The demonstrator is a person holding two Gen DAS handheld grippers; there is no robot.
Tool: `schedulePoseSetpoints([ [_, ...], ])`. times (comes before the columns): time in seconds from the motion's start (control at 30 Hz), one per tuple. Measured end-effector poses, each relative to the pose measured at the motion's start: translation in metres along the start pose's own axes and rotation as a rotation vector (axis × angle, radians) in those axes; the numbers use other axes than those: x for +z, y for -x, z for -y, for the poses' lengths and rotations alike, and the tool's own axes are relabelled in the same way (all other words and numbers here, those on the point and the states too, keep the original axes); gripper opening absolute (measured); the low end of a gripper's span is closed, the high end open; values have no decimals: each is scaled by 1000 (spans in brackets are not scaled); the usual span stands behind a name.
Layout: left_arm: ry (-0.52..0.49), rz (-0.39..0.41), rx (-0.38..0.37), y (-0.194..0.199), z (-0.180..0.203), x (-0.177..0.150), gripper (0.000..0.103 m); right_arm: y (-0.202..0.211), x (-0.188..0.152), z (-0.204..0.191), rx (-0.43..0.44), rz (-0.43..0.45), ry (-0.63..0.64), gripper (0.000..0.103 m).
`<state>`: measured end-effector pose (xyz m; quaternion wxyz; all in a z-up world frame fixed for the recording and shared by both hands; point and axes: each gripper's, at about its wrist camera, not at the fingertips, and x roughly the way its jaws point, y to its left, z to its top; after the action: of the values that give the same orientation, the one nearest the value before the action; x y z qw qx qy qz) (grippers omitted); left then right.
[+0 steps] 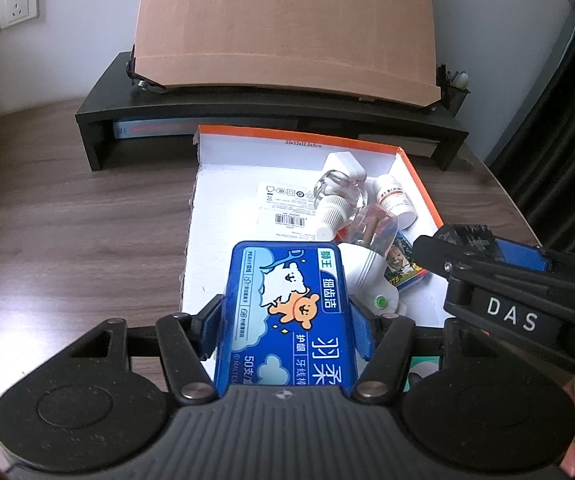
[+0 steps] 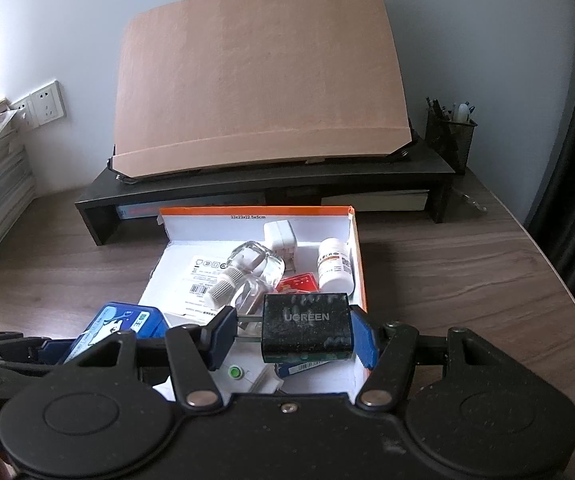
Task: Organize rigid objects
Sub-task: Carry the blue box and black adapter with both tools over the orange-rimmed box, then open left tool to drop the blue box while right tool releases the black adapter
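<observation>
Carrying both loads above the white box (image 2: 175,236), the left tool (image 1: 287,320) clamps the blue floss case (image 1: 283,312) and the right tool (image 2: 291,332) clamps the black charger (image 2: 306,326); lowering and releasing inside seems next.

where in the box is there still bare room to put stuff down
The box's left side is free: the white floor between its left edge and the printed label. The right half is crowded, with the glass bottle, white plug and pill bottle packed together.
</observation>
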<state>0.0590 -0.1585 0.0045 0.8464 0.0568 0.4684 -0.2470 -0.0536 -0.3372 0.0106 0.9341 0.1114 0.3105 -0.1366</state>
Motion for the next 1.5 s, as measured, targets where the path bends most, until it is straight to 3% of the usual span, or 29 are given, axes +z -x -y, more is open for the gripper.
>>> schedulePoseSetpoints([
  [1.5,-2,-22,-8,-10,-6,1,63,-14,1,-5,-25,5,14,75],
])
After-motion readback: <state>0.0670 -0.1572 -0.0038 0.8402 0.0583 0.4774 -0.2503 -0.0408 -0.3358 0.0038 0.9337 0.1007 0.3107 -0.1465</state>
